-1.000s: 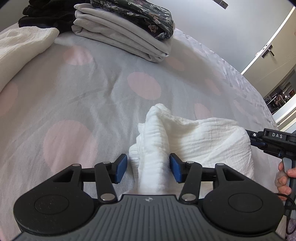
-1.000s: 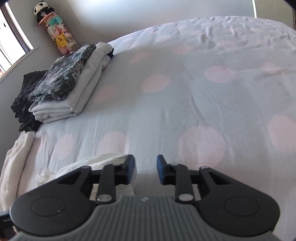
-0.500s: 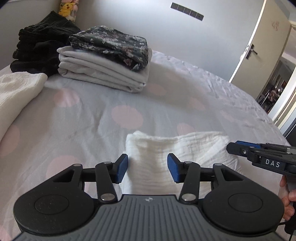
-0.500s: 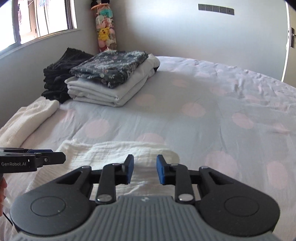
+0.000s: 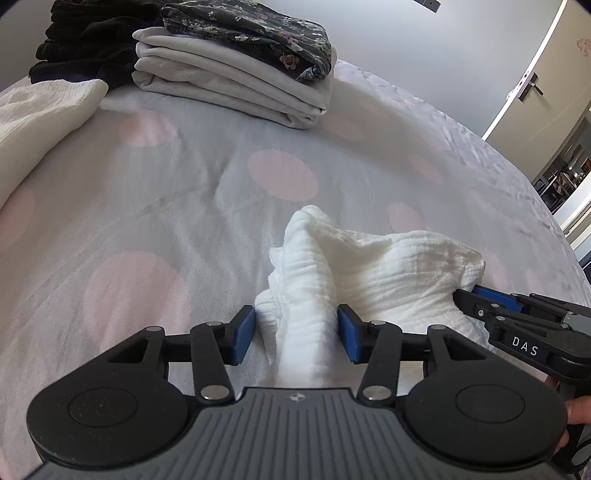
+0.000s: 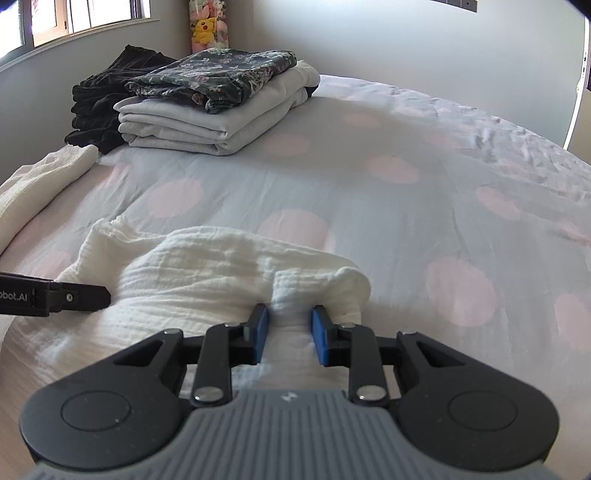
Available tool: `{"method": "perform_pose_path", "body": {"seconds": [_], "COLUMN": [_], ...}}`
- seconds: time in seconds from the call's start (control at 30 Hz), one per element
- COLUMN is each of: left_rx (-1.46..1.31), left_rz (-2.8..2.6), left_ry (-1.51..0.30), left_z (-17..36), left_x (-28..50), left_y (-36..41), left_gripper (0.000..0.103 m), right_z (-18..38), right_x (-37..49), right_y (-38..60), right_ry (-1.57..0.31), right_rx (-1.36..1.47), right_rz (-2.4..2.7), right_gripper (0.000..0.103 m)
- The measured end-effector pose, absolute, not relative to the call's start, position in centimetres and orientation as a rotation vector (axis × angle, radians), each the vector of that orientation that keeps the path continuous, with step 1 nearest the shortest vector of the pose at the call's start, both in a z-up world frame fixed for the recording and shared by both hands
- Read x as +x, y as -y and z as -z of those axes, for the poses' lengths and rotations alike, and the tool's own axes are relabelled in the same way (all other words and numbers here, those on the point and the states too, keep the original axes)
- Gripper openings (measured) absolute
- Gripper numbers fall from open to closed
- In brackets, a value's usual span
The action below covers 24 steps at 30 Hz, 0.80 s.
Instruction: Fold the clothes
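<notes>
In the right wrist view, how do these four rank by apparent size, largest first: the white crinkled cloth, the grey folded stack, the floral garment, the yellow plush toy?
1. white crinkled cloth, though it lies nearest the camera
2. grey folded stack
3. floral garment, a close call with the stack beneath it
4. yellow plush toy

Two grippers: the left gripper (image 5: 295, 338) and the right gripper (image 6: 286, 332); one white muslin cloth (image 6: 207, 273) between them; one cream cloth (image 6: 40, 184) at the bed's edge; three folded garments: one floral (image 6: 218, 74), one pale grey (image 6: 207, 122), one black (image 6: 99, 99); one polka-dot bedsheet (image 6: 406, 221); one yellow plush toy (image 6: 204, 29); one door handle (image 5: 530, 86).
</notes>
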<state>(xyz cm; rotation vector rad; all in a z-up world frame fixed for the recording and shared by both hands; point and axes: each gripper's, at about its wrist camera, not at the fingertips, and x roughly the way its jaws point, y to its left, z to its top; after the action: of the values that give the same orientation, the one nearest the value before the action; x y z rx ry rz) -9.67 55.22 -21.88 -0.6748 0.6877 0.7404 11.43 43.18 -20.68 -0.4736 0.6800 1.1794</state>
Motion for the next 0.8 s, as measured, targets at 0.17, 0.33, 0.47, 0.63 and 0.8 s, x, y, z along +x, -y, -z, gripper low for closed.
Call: {"method": "perform_pose_path", "body": {"seconds": [0.17, 0.33, 0.47, 0.63, 0.8], "left_rx": [-0.572, -0.471, -0.420, -0.414, -0.419], "left_rz": [-0.760, -0.774, -0.792, -0.827, -0.811], "left_ry": [-0.634, -0.572, -0.527, -0.509, -0.599], "left_z": [19.2, 16.7, 15.7, 15.0, 16.1], "left_x": [-9.7, -10.1, -10.8, -11.4, -10.8], "left_y": [-54.1, -51.8, -49.3, -47.7, -47.0], "left_gripper": [0.058, 0.065, 0.085, 0.088, 0.088], "right_z": [17.7, 15.3, 14.9, 15.4, 16.9], "right_x": [10.7, 7.3, 5.4, 3.7, 3.6], "right_y": [-41.3, -37.7, -35.6, -33.8, -33.6], "right_ry": [-0.627, -0.511, -0.533, -0.552, -0.650], "right_rx": [-0.428, -0.444, -0.461, -0.464, -0.458], "right_rz": [-1.168, -1.211, -1.213, -1.211, -1.192], "right_gripper": [0.030, 0.040, 0.050, 0.062, 0.072]}}
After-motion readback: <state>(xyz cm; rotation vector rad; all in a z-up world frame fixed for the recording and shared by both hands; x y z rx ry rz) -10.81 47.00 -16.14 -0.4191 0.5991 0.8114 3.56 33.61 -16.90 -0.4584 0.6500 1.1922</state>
